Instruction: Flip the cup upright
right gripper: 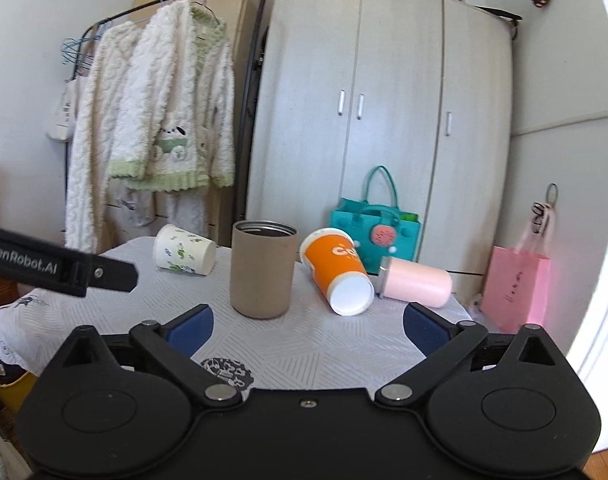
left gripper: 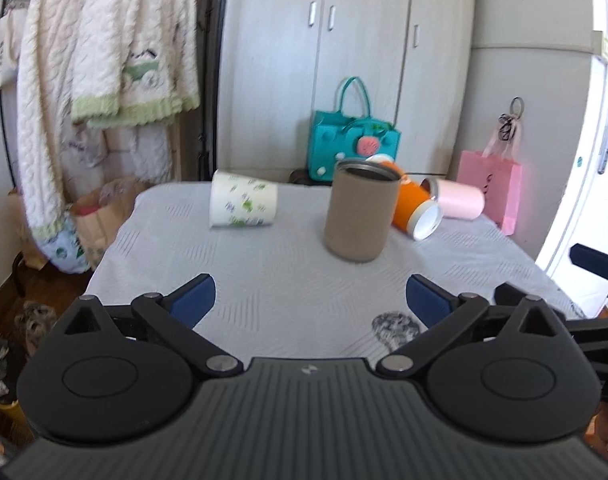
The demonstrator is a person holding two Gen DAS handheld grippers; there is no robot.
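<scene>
A tan cup (left gripper: 359,214) (right gripper: 262,269) stands upright, mouth up, mid-table. A white floral paper cup (left gripper: 243,205) (right gripper: 184,250) lies on its side at the back left. An orange paper cup (left gripper: 416,208) (right gripper: 337,270) lies on its side right of the tan cup, its white base toward me. A pink cup (left gripper: 459,199) (right gripper: 416,282) lies on its side behind it. My left gripper (left gripper: 309,298) is open and empty, short of the tan cup. My right gripper (right gripper: 307,330) is open and empty, in front of the tan and orange cups.
The table (left gripper: 284,280) has a white patterned cloth with a dark printed logo (right gripper: 228,372) near the front. A teal bag (left gripper: 353,146) and pink gift bag (right gripper: 519,288) stand behind, before a wardrobe (right gripper: 383,100). Robes hang on a rack (right gripper: 152,128) at left.
</scene>
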